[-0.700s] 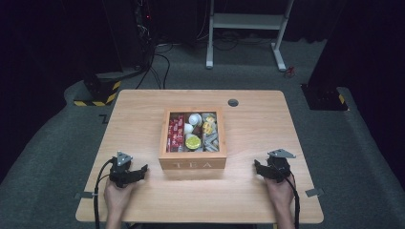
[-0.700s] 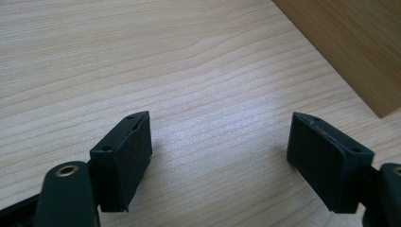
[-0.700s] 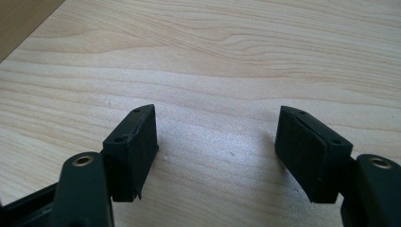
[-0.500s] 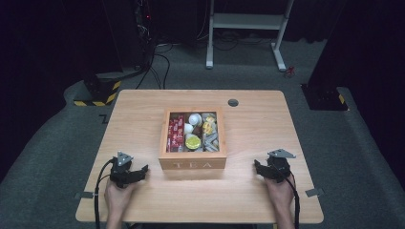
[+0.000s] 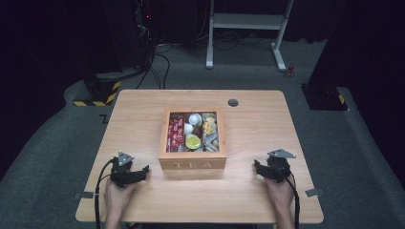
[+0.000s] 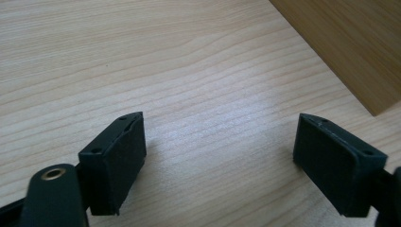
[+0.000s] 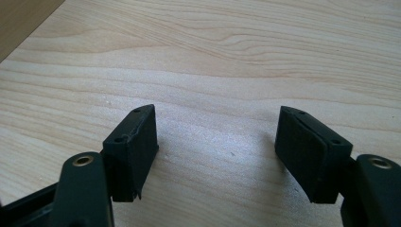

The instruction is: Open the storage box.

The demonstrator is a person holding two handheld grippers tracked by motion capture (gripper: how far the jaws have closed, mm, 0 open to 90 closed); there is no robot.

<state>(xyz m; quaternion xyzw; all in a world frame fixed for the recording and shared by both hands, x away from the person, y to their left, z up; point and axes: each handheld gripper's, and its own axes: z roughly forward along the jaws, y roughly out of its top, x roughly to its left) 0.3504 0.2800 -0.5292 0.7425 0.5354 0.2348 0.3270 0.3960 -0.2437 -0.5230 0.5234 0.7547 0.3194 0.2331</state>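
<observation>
A wooden box marked TEA [image 5: 193,164] stands open at the middle of the table, holding red packets [image 5: 175,132], a white round item [image 5: 194,119], a yellow-green round item [image 5: 193,141] and yellow and grey packets [image 5: 209,131]. My left gripper [image 5: 142,171] rests on the table left of the box, open and empty, its jaws wide apart over bare wood [image 6: 220,137]. My right gripper [image 5: 258,168] rests to the right of the box, also open and empty [image 7: 215,135]. A corner of the box [image 6: 340,42] shows in the left gripper view.
The light wooden table [image 5: 138,109] has a round cable hole [image 5: 233,102] behind the box. Beyond the table lie grey floor, a white desk frame [image 5: 246,28], cables and a yellow-black striped base [image 5: 98,90]. Bare tabletop lies on either side of the box.
</observation>
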